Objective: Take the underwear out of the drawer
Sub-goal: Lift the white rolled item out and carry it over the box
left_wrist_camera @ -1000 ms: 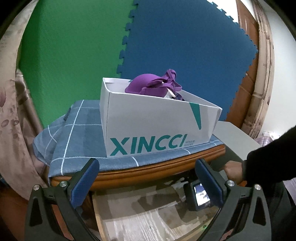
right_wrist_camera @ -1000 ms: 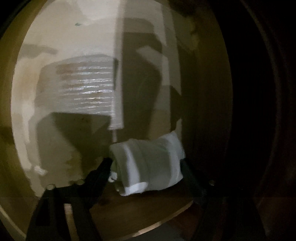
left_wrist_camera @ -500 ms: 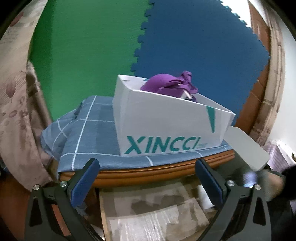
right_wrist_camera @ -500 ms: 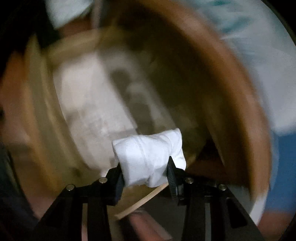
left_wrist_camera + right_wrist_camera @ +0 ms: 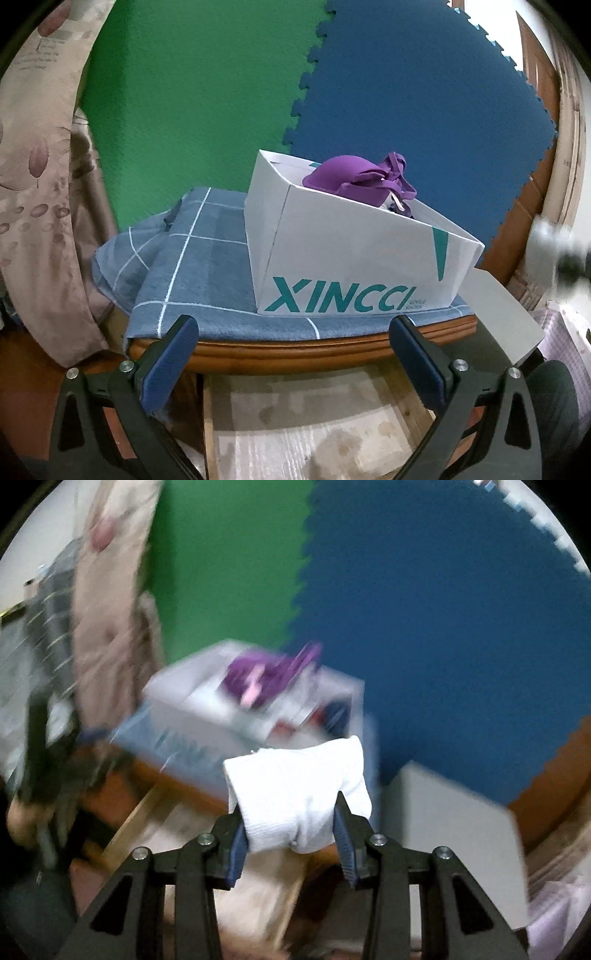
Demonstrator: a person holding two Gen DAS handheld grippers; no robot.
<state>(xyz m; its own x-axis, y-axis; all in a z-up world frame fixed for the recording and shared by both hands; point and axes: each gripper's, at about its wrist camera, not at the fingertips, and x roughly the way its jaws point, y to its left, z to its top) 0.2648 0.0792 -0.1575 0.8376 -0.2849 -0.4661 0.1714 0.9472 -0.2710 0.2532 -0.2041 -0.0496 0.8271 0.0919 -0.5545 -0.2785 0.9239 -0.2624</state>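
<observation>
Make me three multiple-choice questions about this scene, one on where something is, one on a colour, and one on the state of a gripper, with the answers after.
1. Where does the white XINCCI box stand?
A. on the blue checked cloth over the wooden stand
B. inside the open drawer
C. on the floor

2. What colour is the garment sticking out of the box?
A. white
B. purple
C. green

3. What is the right gripper doing?
A. standing open and empty
B. clamped on the folded white underwear
C. gripping the box edge

Answers:
1. A, the left wrist view shows the box sitting on the cloth.
2. B, purple fabric rises above the box rim.
3. B, the right wrist view shows both pads pressed into the white bundle, while the left gripper is open and empty.
</observation>
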